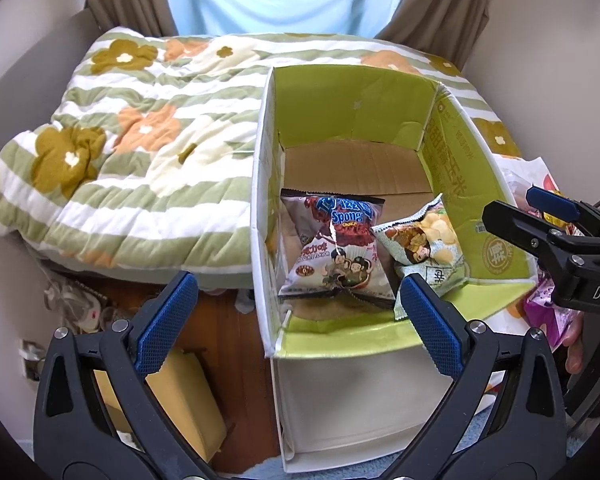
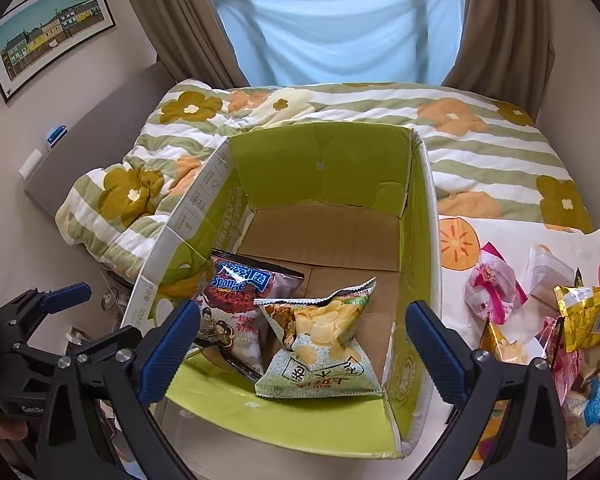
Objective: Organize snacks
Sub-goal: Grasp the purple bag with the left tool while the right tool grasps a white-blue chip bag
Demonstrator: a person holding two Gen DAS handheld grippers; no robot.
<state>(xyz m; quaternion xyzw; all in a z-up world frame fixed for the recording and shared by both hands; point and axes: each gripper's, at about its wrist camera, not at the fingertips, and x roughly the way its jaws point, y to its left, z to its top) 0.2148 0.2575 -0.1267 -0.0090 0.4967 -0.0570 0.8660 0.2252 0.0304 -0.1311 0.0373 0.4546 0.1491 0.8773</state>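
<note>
A green-lined cardboard box [image 1: 352, 104] [image 2: 320, 160] stands open on the bed. Inside at its near end lie a Sponge Crunch bag [image 1: 336, 248] [image 2: 236, 308] and a pale green chips bag [image 1: 428, 248] [image 2: 324, 344]. My left gripper [image 1: 296, 320] is open and empty above the box's near left corner; it also shows at the left of the right wrist view [image 2: 66, 312]. My right gripper [image 2: 300, 344] is open and empty over the box's near end; it shows at the right edge of the left wrist view [image 1: 528, 216]. Several loose snack packets [image 2: 496, 292] lie right of the box.
The box rests on a flowered, striped quilt [image 1: 140, 132] [image 2: 480, 148]. The loose packets sit on a white printed bag [image 2: 512, 236]. Curtains and a window stand behind the bed. Left of the box the wooden floor [image 1: 220, 320] holds a yellow box [image 1: 184, 392].
</note>
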